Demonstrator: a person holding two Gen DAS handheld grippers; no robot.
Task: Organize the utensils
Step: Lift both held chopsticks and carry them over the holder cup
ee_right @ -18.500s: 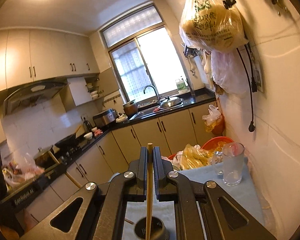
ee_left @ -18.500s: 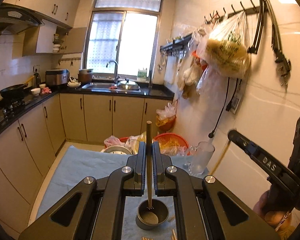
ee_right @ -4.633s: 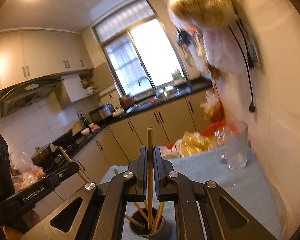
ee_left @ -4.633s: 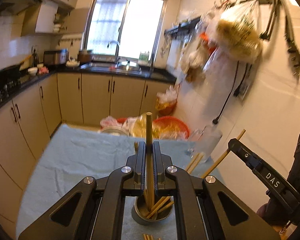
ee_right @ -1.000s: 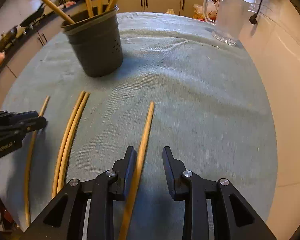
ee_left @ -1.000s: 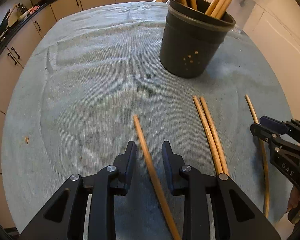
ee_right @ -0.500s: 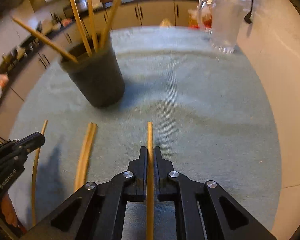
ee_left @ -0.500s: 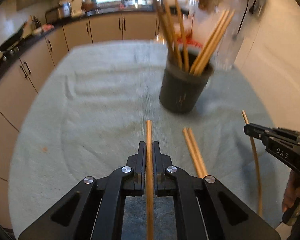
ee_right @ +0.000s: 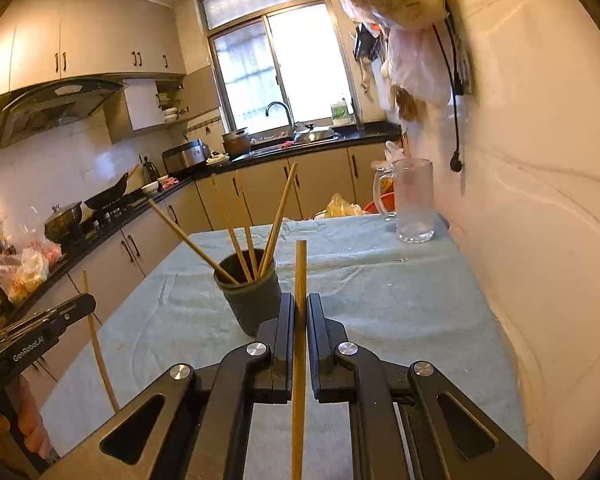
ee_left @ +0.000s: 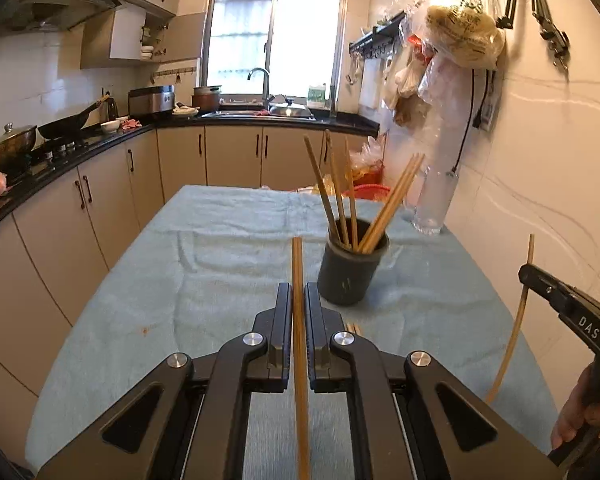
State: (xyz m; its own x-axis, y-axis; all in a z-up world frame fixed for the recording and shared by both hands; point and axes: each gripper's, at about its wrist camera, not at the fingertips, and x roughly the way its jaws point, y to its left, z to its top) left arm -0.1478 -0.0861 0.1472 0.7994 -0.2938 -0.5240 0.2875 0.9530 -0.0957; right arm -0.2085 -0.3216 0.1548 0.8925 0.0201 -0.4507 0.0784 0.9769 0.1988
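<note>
A dark round utensil holder (ee_left: 352,276) with several wooden chopsticks (ee_left: 388,204) stands on the blue cloth-covered table (ee_left: 204,280); it also shows in the right wrist view (ee_right: 252,300). My left gripper (ee_left: 298,292) is shut on a chopstick (ee_left: 298,264), raised, just left of the holder. My right gripper (ee_right: 300,304) is shut on a chopstick (ee_right: 300,268), raised, just right of the holder. Each gripper with its chopstick shows at the other view's edge (ee_left: 556,296) (ee_right: 52,320). Two more chopsticks (ee_left: 354,328) lie on the cloth.
A glass mug (ee_right: 414,200) stands at the table's far right by the tiled wall (ee_left: 548,184). Bags hang on wall hooks (ee_left: 460,32). Kitchen counter and cabinets (ee_left: 80,184) run along the left, sink (ee_left: 268,112) at the back. An orange basket (ee_left: 370,191) sits beyond the table.
Both grippers closed on a chopstick lying on the cloth, then lifted them and tilted up from the table to level with the holder.
</note>
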